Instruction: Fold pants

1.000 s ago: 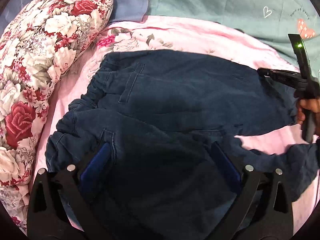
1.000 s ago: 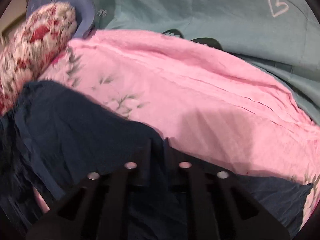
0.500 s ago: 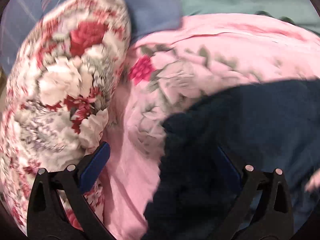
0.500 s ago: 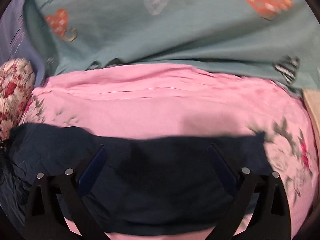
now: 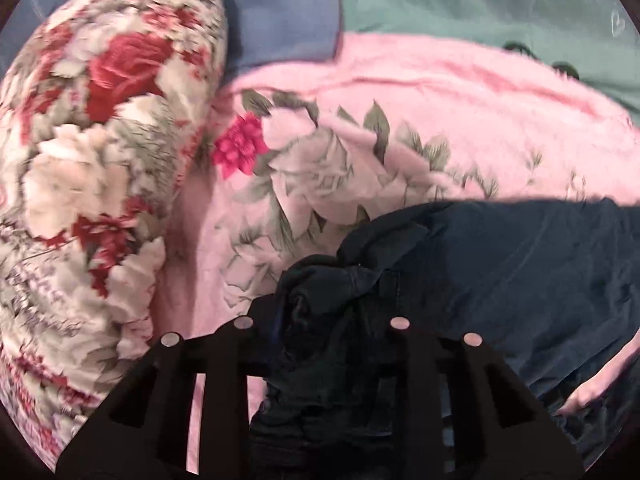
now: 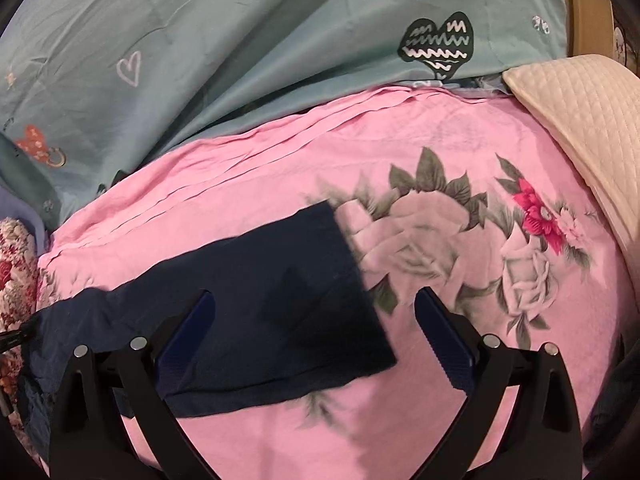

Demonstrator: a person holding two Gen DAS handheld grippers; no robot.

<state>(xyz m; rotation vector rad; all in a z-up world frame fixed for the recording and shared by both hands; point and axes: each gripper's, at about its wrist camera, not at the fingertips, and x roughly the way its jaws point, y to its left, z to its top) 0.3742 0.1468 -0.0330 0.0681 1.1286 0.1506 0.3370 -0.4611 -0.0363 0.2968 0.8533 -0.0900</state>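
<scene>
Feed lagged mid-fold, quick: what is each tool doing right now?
Left tool: just closed, shut on a bunched end of the dark navy fabric pants.
Right tool: open, holding nothing; the pant-leg hem lies loose between its fingers.

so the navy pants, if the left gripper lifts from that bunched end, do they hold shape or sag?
Likely sag. The navy pants crumple into soft folds where the left gripper, its jaws just closed, pinches them, so they look floppy. The leg end lies thin and flat on the pink sheet, so probably light. It would likely drag along rather than lift cleanly.
</scene>
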